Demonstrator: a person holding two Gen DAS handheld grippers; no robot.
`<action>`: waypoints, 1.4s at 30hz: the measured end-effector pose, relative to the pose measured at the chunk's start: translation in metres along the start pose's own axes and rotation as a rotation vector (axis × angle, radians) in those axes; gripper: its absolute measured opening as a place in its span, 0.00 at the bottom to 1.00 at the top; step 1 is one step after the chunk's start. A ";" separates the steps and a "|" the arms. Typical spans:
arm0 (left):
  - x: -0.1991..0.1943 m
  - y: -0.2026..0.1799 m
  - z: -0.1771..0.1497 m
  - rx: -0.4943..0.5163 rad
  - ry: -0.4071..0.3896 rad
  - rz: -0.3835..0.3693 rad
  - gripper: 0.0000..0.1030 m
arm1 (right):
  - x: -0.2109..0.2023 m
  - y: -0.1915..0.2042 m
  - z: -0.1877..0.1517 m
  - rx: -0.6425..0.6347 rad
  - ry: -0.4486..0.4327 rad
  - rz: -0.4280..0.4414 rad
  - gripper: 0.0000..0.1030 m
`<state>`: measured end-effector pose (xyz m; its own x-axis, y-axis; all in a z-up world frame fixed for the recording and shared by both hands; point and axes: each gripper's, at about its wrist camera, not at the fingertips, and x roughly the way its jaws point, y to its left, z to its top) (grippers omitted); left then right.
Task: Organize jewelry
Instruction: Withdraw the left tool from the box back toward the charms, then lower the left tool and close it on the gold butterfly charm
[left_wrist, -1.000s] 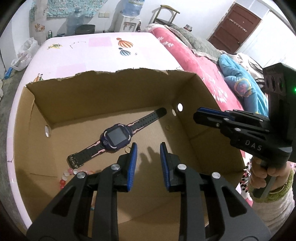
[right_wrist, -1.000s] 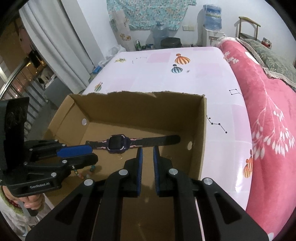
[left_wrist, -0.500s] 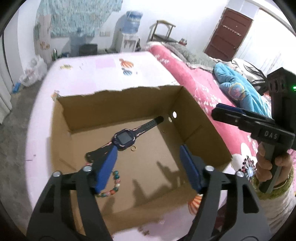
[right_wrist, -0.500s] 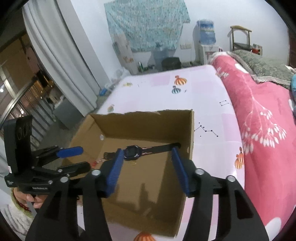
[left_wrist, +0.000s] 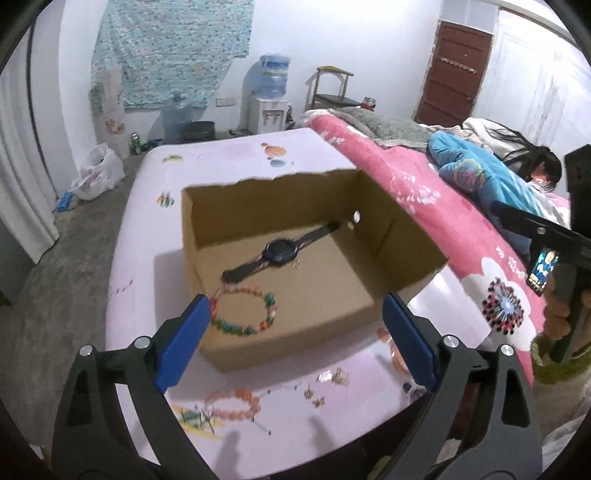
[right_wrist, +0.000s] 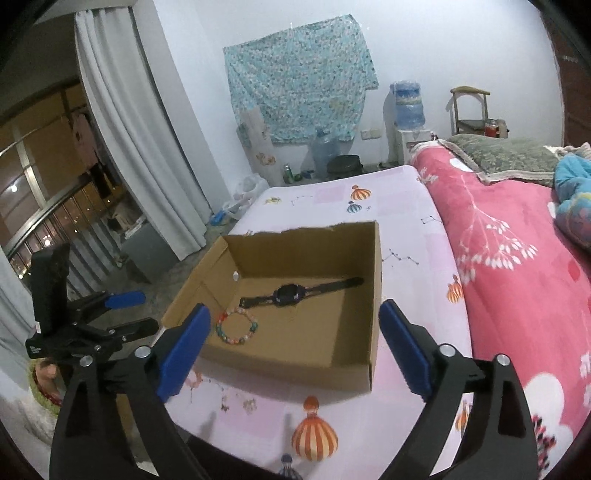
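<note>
An open cardboard box (left_wrist: 406, 258) sits on the pale pink bedsheet. A dark watch (left_wrist: 280, 251) and a multicoloured bead bracelet (left_wrist: 243, 310) lie on its floor. A pink bead bracelet (left_wrist: 232, 402) and small earrings (left_wrist: 332, 376) lie on the sheet in front of the box. My left gripper (left_wrist: 295, 306) hovers above the box's near edge, its jaws opening wide with nothing between them. My right gripper (right_wrist: 295, 312) hovers likewise, jaws opening and empty. The right wrist view shows the box (right_wrist: 295, 354), watch (right_wrist: 288, 293), bracelet (right_wrist: 236, 328) and left gripper (right_wrist: 122, 314).
A pink floral quilt (left_wrist: 461, 229) borders the sheet on the right, and a person in blue (left_wrist: 480, 177) lies on it. A phone (left_wrist: 541, 273) shows beside the hand holding the right gripper. The bed's left edge drops to a grey floor (left_wrist: 66, 266).
Both grippers have pulled back and up out of the box, and their jaws have gone from nearly shut to wide. The bracelet in the box and the jewelry on the sheet have come into view.
</note>
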<state>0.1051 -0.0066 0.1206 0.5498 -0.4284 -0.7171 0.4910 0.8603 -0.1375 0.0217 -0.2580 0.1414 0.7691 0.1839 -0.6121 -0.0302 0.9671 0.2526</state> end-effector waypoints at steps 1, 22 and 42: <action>0.000 0.001 -0.007 -0.007 0.005 0.006 0.88 | -0.002 0.000 -0.006 0.000 0.003 -0.010 0.90; 0.026 0.010 -0.115 -0.188 -0.003 -0.074 0.92 | 0.031 0.017 -0.091 -0.164 0.062 -0.456 0.93; 0.079 -0.041 -0.130 0.095 0.106 -0.018 0.57 | 0.096 0.022 -0.122 0.051 0.229 -0.113 0.77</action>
<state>0.0407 -0.0394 -0.0195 0.4688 -0.4074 -0.7837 0.5645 0.8206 -0.0890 0.0172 -0.1977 -0.0030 0.6007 0.1161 -0.7910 0.0844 0.9747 0.2071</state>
